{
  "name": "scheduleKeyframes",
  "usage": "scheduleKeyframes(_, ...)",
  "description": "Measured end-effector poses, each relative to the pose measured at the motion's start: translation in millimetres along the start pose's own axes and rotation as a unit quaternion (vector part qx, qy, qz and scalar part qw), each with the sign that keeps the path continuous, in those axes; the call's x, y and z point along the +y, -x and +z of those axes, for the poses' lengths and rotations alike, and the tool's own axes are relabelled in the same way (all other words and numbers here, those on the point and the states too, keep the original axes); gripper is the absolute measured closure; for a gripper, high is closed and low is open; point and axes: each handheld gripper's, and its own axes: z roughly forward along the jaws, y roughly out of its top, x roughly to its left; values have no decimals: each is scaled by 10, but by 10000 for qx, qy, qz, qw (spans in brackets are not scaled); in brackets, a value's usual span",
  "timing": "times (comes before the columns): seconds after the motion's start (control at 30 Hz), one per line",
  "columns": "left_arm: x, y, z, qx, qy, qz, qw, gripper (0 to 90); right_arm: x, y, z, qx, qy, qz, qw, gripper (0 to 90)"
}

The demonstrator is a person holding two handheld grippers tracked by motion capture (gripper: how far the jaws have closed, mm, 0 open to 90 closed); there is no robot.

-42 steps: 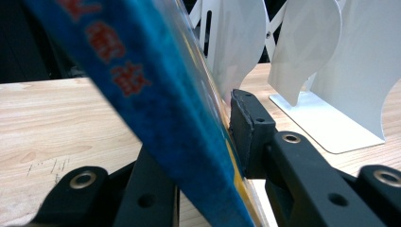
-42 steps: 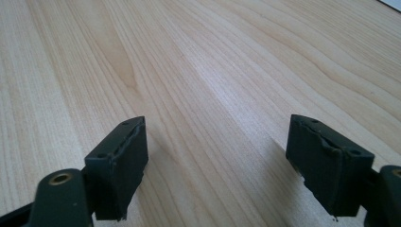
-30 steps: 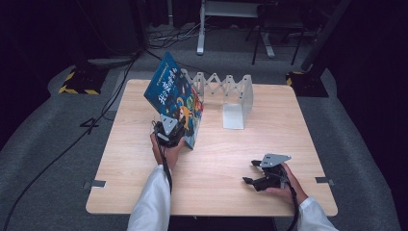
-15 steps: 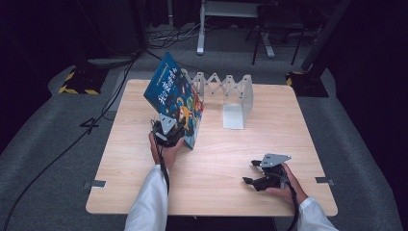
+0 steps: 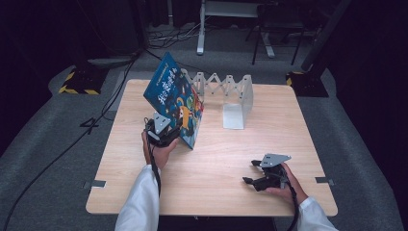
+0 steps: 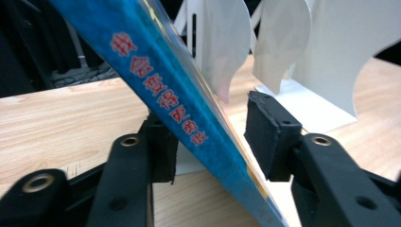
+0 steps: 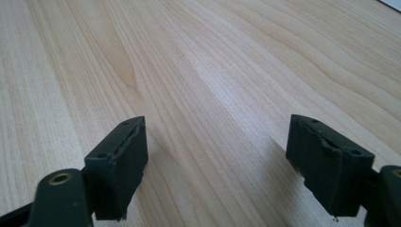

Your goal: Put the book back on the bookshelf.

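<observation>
Blue picture book (image 6: 184,118) with red spine lettering, tilted, standing between the pads of the left gripper (image 6: 213,142), jaws just opened, far pad clear of the cover. Right gripper (image 7: 217,165) wide, empty, low over the table (image 7: 213,71).

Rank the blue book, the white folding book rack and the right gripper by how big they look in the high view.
1. blue book, tilted, the largest.
2. white folding book rack, close to the book in spread, so the top two are unsure.
3. right gripper, clearly the smallest, though it sits nearer the camera.
</observation>
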Motion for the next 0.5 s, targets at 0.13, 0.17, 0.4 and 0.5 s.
scheduleKeyframes(0.13,39,-16,-86,-161,-109,106,9998,502,1,-1,0,-6,-6,2,10000,215)
scheduleKeyframes(0.17,40,-23,-104,-185,-160,190,9995,498,1,0,0,-6,-6,1,10000,215)
scheduleKeyframes(0.4,-55,-64,-201,-348,-546,561,9963,398,5,-10,-5,-22,-22,-35,10000,218)
scheduleKeyframes(0.5,-83,-83,-262,-440,-705,676,9942,362,8,-7,-3,-12,-41,-12,10000,216)
